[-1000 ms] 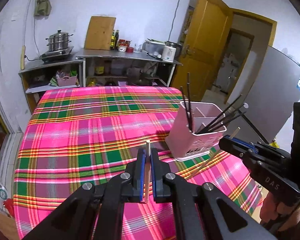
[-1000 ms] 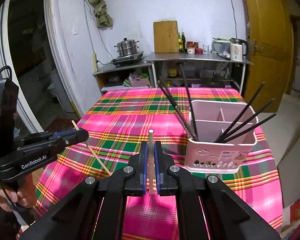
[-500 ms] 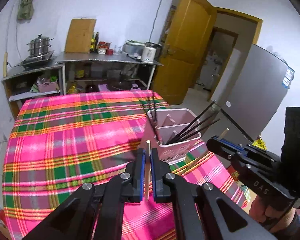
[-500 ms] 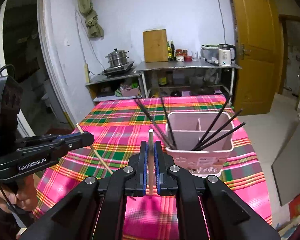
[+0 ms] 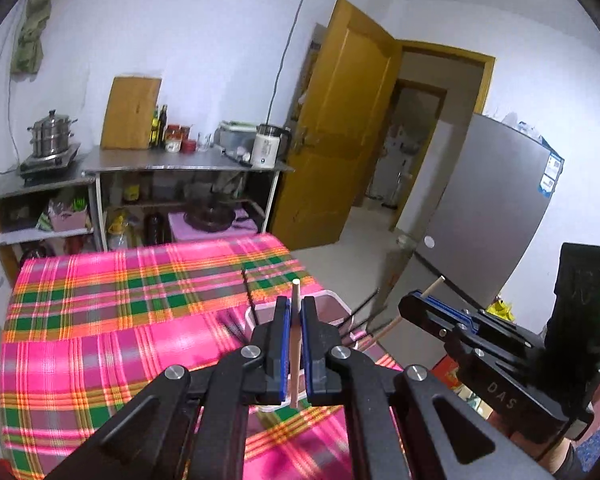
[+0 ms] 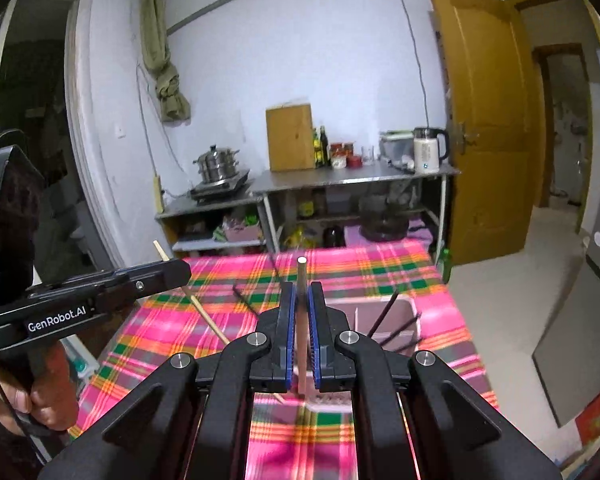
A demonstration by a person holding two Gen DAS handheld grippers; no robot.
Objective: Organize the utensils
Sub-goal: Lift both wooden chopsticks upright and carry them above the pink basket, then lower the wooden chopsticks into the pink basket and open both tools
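Tablecloth (image 5: pixel 100 320) in pink plaid is spread below both grippers. A pink holder (image 6: pixel 384 312) with black chopsticks (image 6: pixel 384 316) is seen just beyond them. A wooden chopstick (image 5: pixel 295 344) is clamped upright in the left gripper (image 5: pixel 295 312), another chopstick (image 6: pixel 301 320) in the right gripper (image 6: pixel 301 296).

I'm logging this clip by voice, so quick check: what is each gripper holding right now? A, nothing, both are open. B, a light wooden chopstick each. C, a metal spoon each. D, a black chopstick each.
B: the left gripper is shut on a light wooden chopstick, and the right gripper is clamped on another pale chopstick; the black chopsticks sit in the pink holder.
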